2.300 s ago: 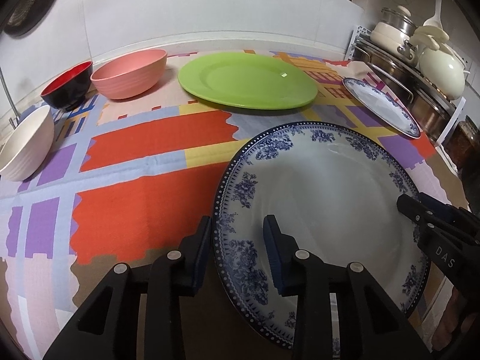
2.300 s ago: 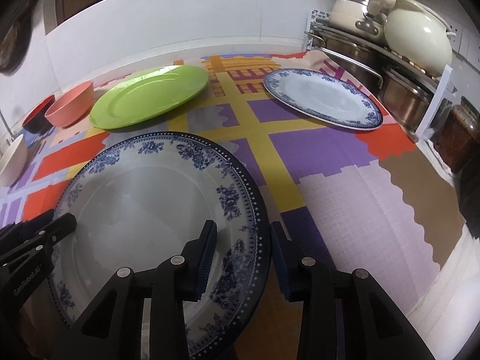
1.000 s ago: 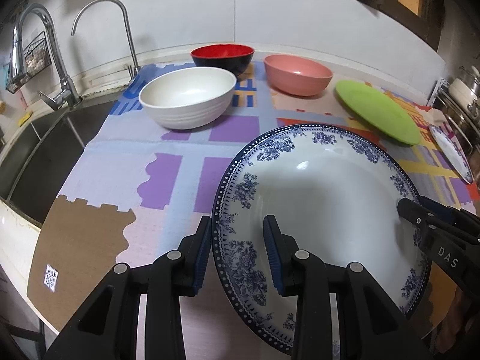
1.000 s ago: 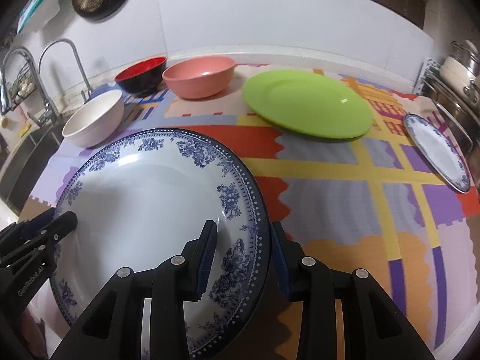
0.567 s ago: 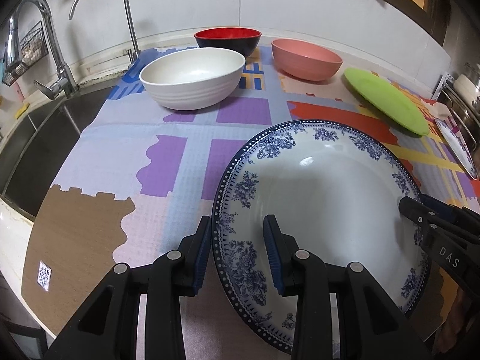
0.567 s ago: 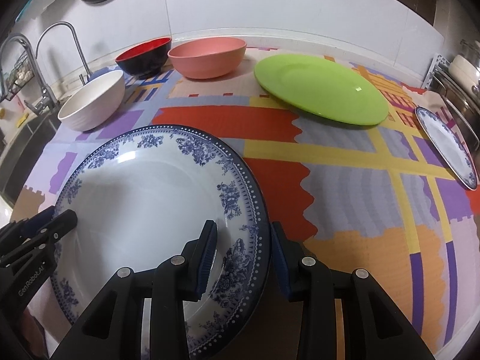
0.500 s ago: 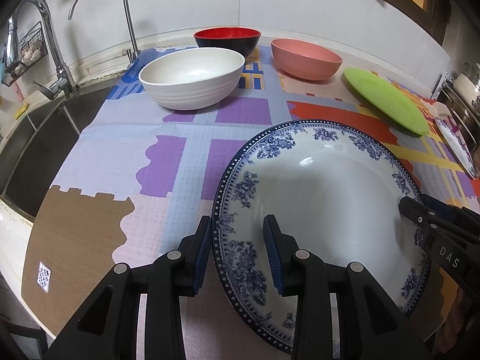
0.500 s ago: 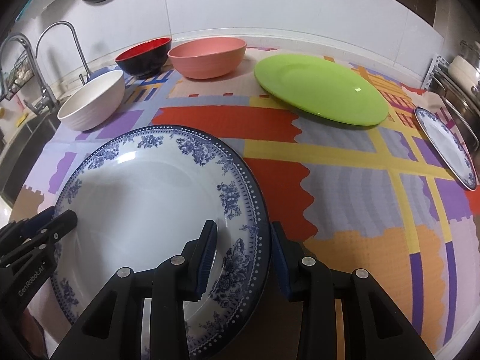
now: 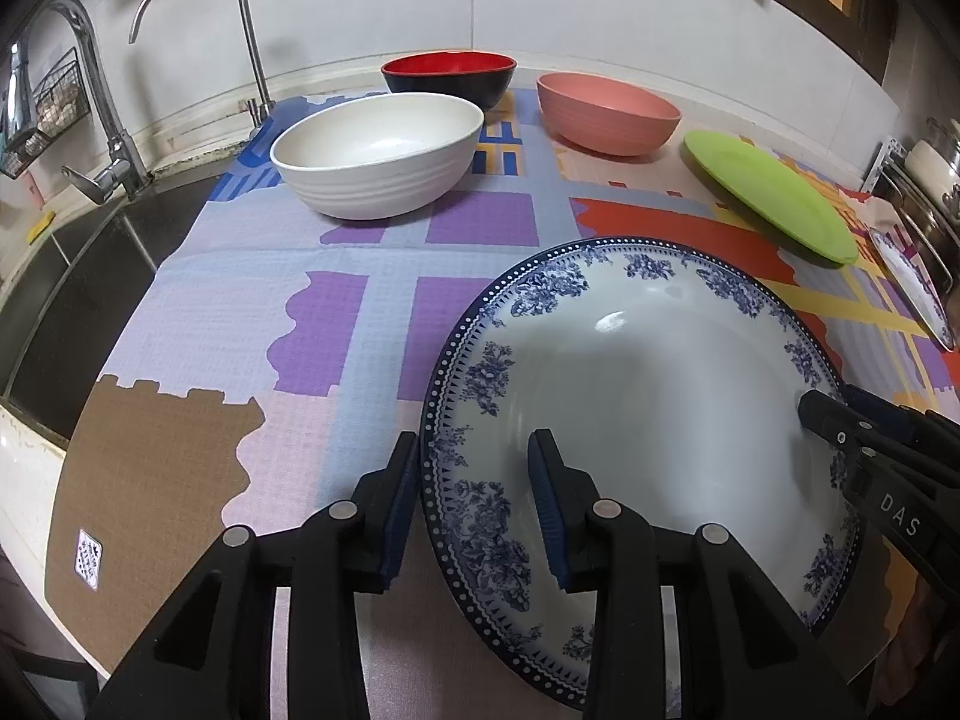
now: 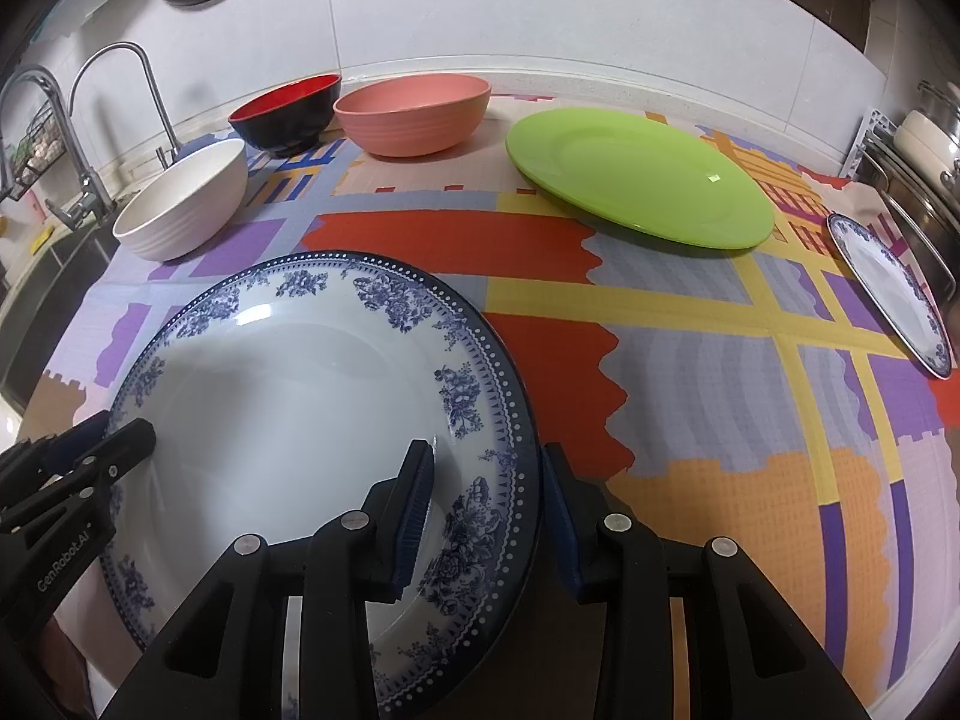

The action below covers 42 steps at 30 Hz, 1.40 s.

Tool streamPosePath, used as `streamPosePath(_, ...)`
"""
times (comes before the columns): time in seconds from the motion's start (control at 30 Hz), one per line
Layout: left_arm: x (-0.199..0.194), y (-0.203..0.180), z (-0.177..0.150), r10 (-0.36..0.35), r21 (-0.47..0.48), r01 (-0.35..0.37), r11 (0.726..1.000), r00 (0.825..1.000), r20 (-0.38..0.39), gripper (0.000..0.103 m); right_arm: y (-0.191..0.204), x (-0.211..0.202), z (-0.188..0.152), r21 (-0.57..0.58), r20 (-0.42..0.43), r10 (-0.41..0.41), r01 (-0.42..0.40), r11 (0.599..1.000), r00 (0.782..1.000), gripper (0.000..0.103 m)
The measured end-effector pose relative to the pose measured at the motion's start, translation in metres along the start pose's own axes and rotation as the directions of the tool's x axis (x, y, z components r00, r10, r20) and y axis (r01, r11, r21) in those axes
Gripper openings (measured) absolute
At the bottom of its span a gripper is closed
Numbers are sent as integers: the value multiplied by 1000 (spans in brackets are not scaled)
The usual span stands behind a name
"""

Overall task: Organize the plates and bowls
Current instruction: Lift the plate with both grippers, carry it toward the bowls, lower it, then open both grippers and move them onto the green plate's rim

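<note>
You hold the big blue-patterned plate (image 9: 648, 396) over the table (image 9: 228, 312), both pairs of fingers clamped on its rim, left (image 9: 474, 501) at nine o'clock, right (image 10: 486, 510) at three. Nothing looks stacked yet.

White tiled wall (image 10: 540, 6), steel faucet (image 9: 198, 18), sink (image 9: 66, 276).

Three bowls (image 10: 180, 210) stand behind the held plate (image 10: 288, 408), left of another plate (image 10: 636, 180).

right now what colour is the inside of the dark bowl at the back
Red inside, black outside: the red-and-black bowl, clearest in the left wrist view.
</note>
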<state>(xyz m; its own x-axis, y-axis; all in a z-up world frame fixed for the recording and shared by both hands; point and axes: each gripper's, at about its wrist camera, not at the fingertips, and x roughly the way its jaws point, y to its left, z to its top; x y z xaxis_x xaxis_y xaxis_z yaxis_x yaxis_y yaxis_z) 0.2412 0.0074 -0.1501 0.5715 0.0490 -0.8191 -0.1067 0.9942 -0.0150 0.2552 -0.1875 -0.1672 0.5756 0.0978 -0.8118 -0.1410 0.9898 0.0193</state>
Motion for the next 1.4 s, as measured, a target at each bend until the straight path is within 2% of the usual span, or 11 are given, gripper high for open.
streamPosePath(0.1,0,-1,1,-3,6,3,1000,1000,0,45,0,0,0,-1,-2,4,-4,1000,1000,37)
streamPosePath(0.17,-2,-2,2,12,8,-13,1000,1000,13,64,-1,-1,0,3,2,4,-4,1000,1000,38)
streamPosePath(0.23,-8,-4,4,27,18,-28,999,999,45,68,-2,-6,1,-9,25,-20,20,1000,999,40)
streamPosePath(0.33,-20,-4,10,27,26,-30,999,995,91,79,-4,-23,5,-13,103,-74,76,997,992,65)
streamPosePath(0.5,-40,-6,25,-2,47,-5,999,988,153,94,-8,-42,14,24,147,-84,82,996,986,67)
streamPosePath(0.73,-52,-24,58,-113,123,90,988,976,188,100,-21,-62,24,108,179,-102,83,991,979,78)
streamPosePath(1.07,-53,-57,100,-241,229,196,953,952,189,103,-54,-67,42,273,149,-158,113,955,976,83)
streamPosePath(1.23,-50,-75,118,-268,236,221,946,944,193,103,-71,-70,54,306,157,-199,144,941,967,83)
streamPosePath(1.4,-42,-98,135,-278,230,231,945,940,197,103,-93,-68,73,297,186,-205,144,944,961,83)
